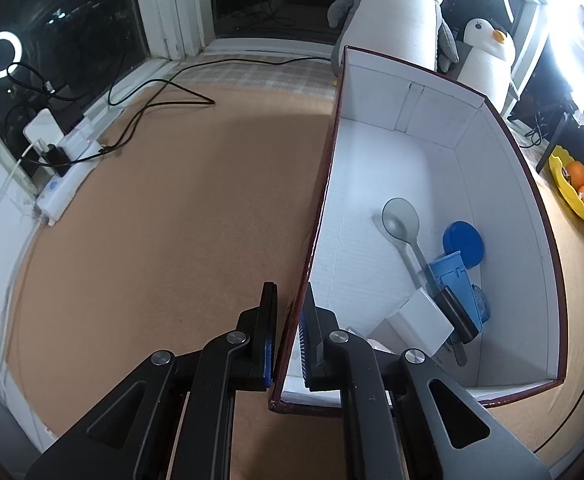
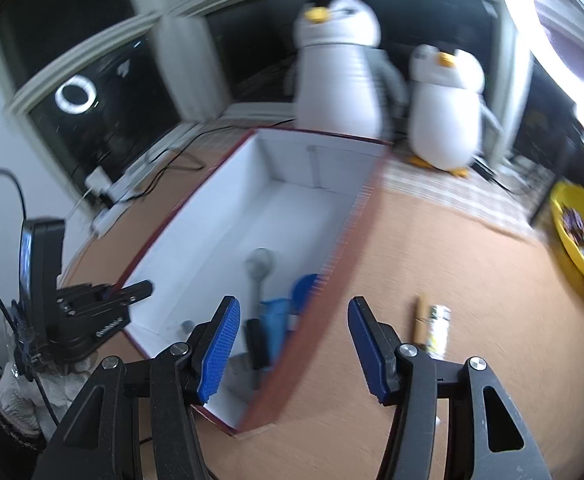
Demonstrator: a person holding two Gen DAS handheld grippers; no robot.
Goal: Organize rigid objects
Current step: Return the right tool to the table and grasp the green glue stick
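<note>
Left gripper (image 1: 290, 338) fingers clamped the box (image 1: 323, 208) wall; right gripper (image 2: 292, 344) half open, empty.
A jolt against that held wall could have tipped the box, spilling the spoon (image 1: 401, 226).

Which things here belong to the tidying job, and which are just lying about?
Job:
- white box
- grey spoon
- blue lid
- blue container
- small bottle
- stick

Lying about:
- penguin toys
- yellow fruit bowl
- power strip

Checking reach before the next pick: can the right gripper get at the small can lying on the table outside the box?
Probably yes. The right gripper is open with nothing between its pads, and the can lies on bare table outside the box wall, with only a stick beside it.
</note>
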